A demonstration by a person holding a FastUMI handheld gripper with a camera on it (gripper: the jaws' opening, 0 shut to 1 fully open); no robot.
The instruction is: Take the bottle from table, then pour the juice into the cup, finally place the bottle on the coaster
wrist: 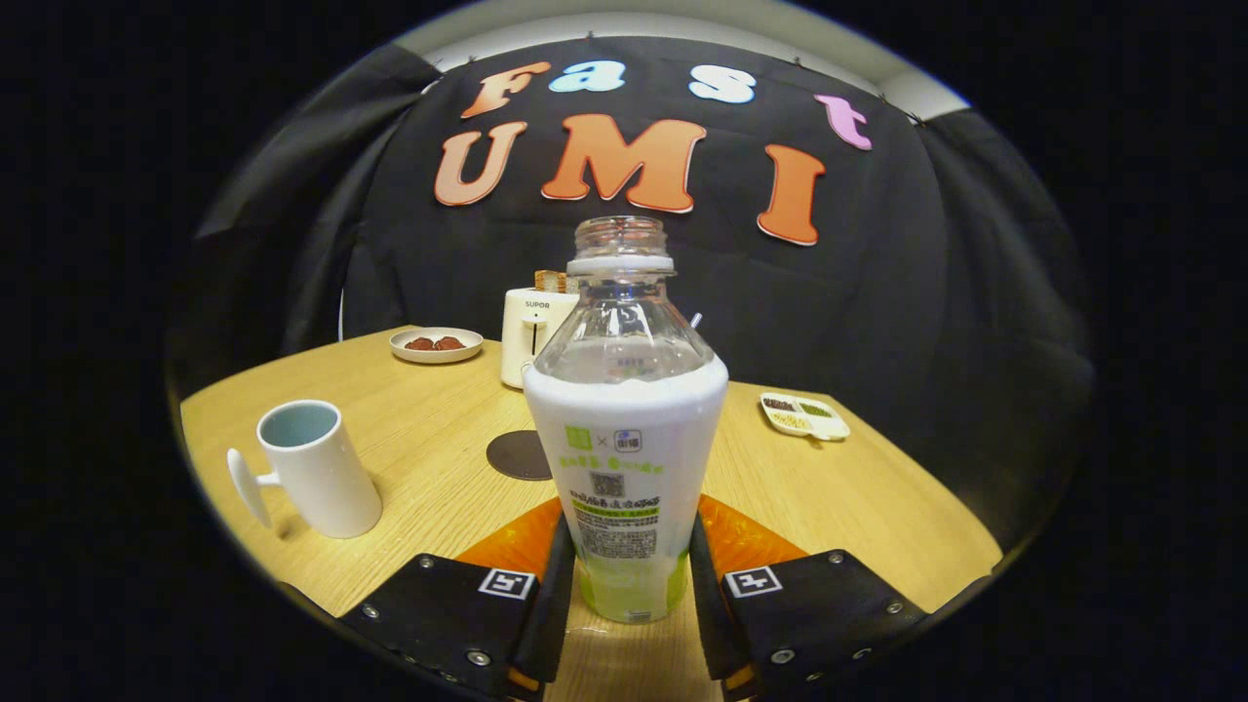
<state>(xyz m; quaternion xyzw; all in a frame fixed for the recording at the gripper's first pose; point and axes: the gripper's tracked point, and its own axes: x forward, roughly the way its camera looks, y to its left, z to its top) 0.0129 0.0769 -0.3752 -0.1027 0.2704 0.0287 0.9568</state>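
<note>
A clear, uncapped bottle point(626, 429) with a white label stands upright between my fingers, its base just above or on the wooden table point(848, 497). My gripper point(629, 575) is shut on the bottle, both fingers pressing its lower part. A white cup point(317, 468) with a handle stands on the table ahead and to the left of the fingers, its mouth open upward. A dark round coaster point(522, 455) lies flat on the table just behind the bottle, slightly to its left and partly hidden by it.
A white toaster point(531, 331) with bread in it stands beyond the coaster. A small plate point(436, 344) with brown food sits at the far left. A divided white dish point(804, 416) lies beyond the bottle to the right. The black cloth wall rises behind the table.
</note>
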